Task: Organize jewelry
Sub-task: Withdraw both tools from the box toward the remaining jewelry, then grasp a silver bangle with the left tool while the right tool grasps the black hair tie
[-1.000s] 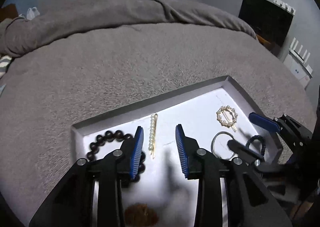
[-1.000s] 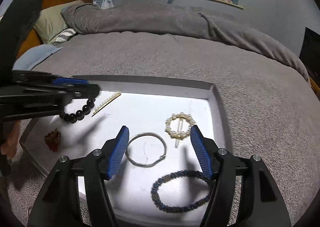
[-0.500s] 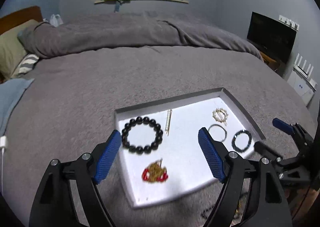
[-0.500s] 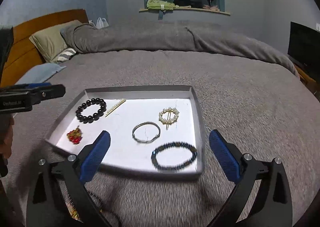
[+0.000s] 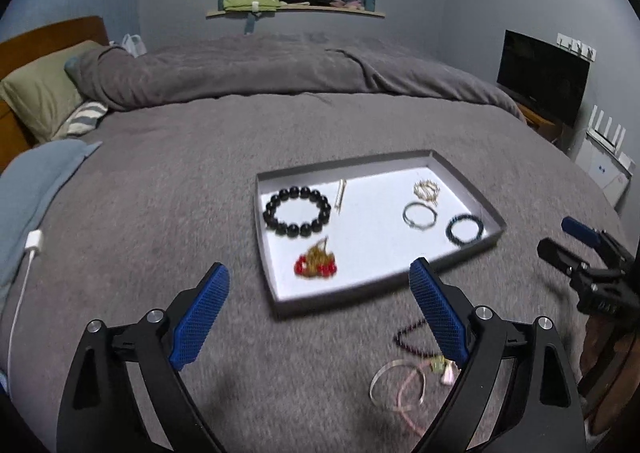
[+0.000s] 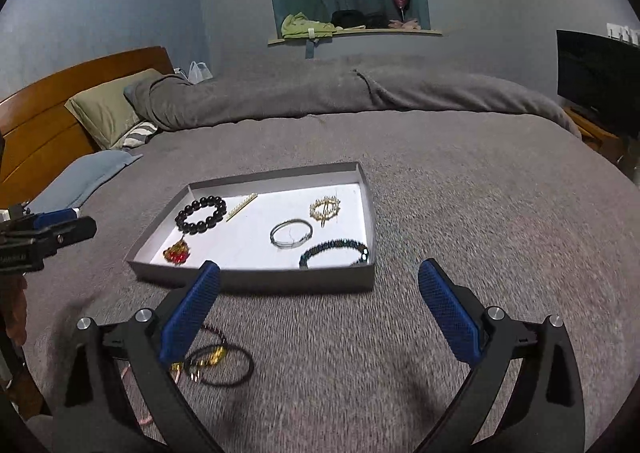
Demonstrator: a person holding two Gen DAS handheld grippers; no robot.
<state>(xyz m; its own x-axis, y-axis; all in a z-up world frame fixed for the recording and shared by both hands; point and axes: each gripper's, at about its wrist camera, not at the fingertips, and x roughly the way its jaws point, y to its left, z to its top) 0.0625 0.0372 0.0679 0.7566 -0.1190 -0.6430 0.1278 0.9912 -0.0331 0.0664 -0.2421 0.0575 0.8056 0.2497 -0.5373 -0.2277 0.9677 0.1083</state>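
Both hand-held grippers hover spread and empty — left hand-held gripper, right hand-held gripper. The loose jewelry lies on the bed just short of the tray, under the right one's left finger — probably its pick.

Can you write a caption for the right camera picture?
Open right gripper above the grey bed, facing a tray holding six jewelry pieces.

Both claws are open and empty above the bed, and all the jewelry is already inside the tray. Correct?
Not all. The left wrist view shows loose pieces on the blanket in front of the tray. The left claw and right claw are open and empty.
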